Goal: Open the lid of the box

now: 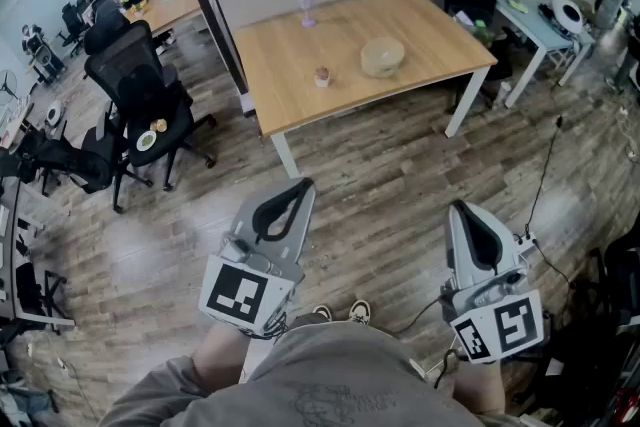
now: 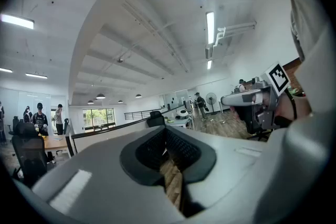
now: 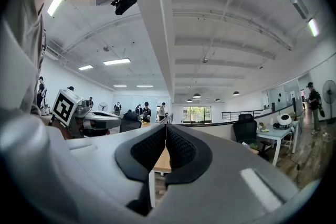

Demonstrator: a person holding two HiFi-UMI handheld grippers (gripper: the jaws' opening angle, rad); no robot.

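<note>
A round, pale lidded box [image 1: 383, 56] sits on the wooden table [image 1: 280, 65] far ahead of me, lid on. Both grippers hang low over the wood floor, close to my body and well short of the table. My left gripper [image 1: 302, 184] is shut and holds nothing; in its own view the jaws [image 2: 167, 131] meet, pointing up toward the ceiling. My right gripper [image 1: 459, 208] is likewise shut and empty, its pads [image 3: 175, 145] pressed together. The box does not show in either gripper view.
A small brown object [image 1: 322, 76] and a clear purple item [image 1: 307, 10] also stand on the table. A black office chair [image 1: 140, 85] with a plate [image 1: 147, 140] is at left. A white desk [image 1: 540, 25] is at right; a cable [image 1: 545, 175] crosses the floor. People sit at back left.
</note>
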